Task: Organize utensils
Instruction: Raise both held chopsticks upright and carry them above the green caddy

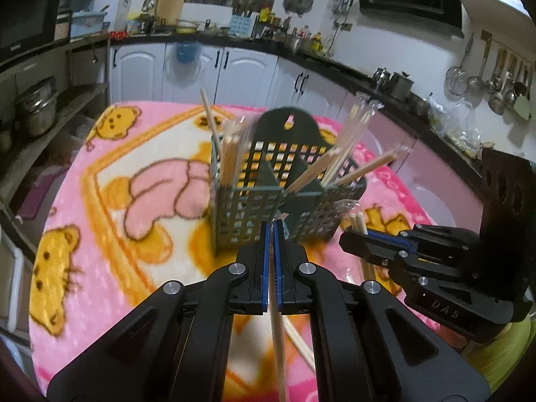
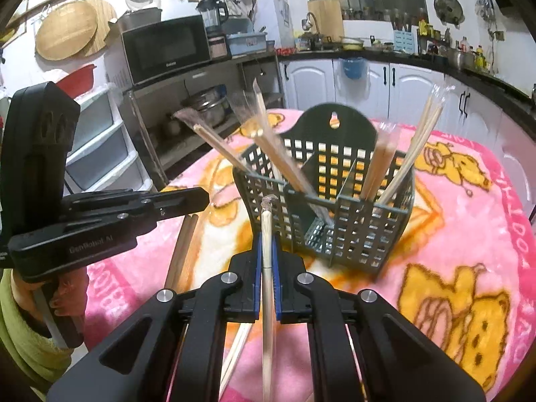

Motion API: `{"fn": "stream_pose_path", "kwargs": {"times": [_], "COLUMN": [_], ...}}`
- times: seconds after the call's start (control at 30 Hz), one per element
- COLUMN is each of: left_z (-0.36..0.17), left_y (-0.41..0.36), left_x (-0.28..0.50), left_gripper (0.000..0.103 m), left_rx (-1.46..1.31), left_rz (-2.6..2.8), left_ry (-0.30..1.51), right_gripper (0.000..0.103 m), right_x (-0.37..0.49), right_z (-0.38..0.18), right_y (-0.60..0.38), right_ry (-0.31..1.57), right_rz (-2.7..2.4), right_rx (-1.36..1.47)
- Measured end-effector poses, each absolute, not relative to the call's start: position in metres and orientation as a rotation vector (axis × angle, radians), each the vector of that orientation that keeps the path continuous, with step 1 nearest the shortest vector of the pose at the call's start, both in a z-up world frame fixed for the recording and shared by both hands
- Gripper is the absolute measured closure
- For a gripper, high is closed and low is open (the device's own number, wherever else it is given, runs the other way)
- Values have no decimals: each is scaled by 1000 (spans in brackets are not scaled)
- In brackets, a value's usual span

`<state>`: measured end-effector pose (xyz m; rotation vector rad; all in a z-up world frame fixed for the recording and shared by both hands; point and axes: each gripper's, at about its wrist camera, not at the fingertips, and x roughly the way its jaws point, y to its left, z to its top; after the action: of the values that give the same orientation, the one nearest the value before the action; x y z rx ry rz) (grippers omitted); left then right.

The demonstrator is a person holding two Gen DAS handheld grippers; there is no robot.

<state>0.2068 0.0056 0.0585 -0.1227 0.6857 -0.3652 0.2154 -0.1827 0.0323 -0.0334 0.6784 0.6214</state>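
A dark green slotted utensil caddy [image 1: 249, 207] [image 2: 355, 234] stands on the pink blanket, holding several wrapped pairs of wooden chopsticks [image 1: 231, 154] [image 2: 378, 171] in its left and right compartments. My left gripper [image 1: 272, 231] is shut on a wrapped chopstick pair [image 1: 278, 345], just in front of the caddy's near wall. My right gripper [image 2: 267, 244] is shut on another wrapped chopstick pair [image 2: 267, 318], close to the caddy's front left corner. In the left wrist view the right gripper [image 1: 355, 239] sits right of the caddy. In the right wrist view the left gripper [image 2: 197, 201] is at the left.
The pink cartoon-bear blanket [image 1: 100, 201] [image 2: 469, 234] covers the table. More chopsticks [image 2: 234, 351] lie on it under my right gripper. Kitchen cabinets [image 1: 234, 67], a metal shelf with pots [image 2: 201, 107] and a microwave [image 2: 164, 47] surround the table.
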Motion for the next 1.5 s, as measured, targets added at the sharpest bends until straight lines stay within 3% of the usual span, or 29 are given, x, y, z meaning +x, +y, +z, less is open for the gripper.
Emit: {"fn": "stream_pose_path", "kwargs": {"times": [1.5], "left_z": [166], "left_y": [-12], "left_x": [200], "left_gripper": [102], "left_rx": [-106], "left_rz": [-412], "left_ry": [411], "right_gripper": [97], "right_x": [199], "right_z": [116], "right_y": [-234], "right_ry": [397], "right_rz": [549], "right_rx": [70]}}
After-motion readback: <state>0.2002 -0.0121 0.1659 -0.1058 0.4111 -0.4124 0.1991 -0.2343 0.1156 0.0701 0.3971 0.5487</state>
